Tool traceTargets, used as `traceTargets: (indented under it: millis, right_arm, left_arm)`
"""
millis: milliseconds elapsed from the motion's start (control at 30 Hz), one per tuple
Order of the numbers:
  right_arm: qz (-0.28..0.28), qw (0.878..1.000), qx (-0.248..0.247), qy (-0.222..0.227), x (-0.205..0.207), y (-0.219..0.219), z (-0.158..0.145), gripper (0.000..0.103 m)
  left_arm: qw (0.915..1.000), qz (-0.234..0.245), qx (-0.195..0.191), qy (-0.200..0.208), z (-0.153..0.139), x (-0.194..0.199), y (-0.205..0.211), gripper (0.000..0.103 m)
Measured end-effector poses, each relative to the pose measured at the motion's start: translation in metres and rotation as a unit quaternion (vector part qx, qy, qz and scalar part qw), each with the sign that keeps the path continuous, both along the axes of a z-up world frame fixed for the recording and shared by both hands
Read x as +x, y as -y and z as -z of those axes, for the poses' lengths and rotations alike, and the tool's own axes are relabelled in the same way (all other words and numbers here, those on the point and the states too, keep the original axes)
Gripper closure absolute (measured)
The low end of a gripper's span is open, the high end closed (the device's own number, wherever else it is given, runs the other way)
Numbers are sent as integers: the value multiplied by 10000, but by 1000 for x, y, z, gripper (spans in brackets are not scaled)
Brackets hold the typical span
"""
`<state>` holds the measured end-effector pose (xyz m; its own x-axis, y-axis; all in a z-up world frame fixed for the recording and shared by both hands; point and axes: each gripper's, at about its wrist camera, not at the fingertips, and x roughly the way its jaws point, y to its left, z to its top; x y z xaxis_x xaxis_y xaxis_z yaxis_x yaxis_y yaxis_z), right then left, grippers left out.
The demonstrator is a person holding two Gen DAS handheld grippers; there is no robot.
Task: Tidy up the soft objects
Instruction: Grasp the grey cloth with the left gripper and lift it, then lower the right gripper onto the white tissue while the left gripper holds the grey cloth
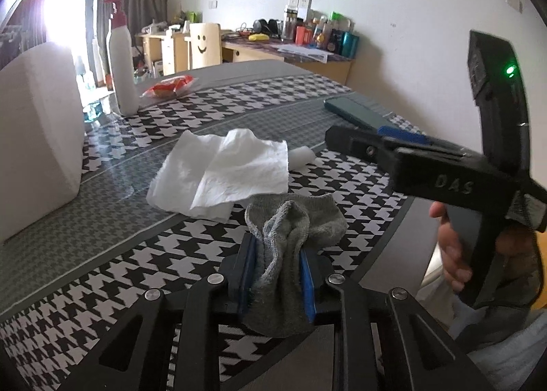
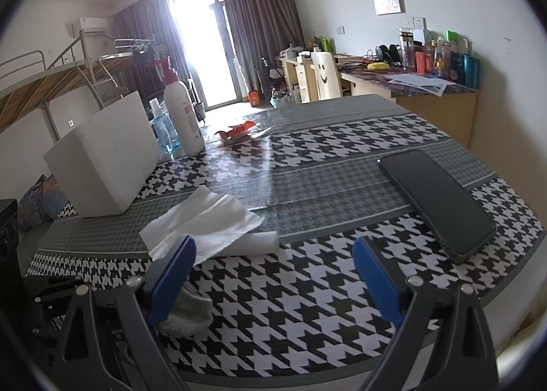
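Early stage: grey sock (image 1: 294,220) gripped, nothing sorted yet.
L gripper (image 1: 277,266) pinched narrow on sock at near table (image 1: 85,254) edge; R gripper (image 2: 273,274) wide, empty. Sock: terry knit, bunched, limp. White tissue (image 1: 222,172) mid-table, crumpled, untouched.

Daylit room, strong backlight, fisheye views

The window (image 2: 205,45) blows out white, casting glare across the glossy table (image 2: 307,186); walls curve and edges darken to a black vignette, foreground slightly soft.
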<state>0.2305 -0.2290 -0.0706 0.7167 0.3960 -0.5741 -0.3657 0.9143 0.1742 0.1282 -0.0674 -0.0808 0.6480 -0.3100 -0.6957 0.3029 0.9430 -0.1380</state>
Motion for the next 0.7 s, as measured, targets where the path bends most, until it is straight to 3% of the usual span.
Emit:
traceTargets:
  millis: [400,700]
  right_arm:
    - [-203,9997,-146,22,-3,-27,-6,8]
    - [-469,9985,-270,35,-5,-51,-8,8]
  left_arm:
    - [9988,-377,-93,299,-16,-17,-34,77]
    - [9948,-946,-62,377,-17,-18,-65,77]
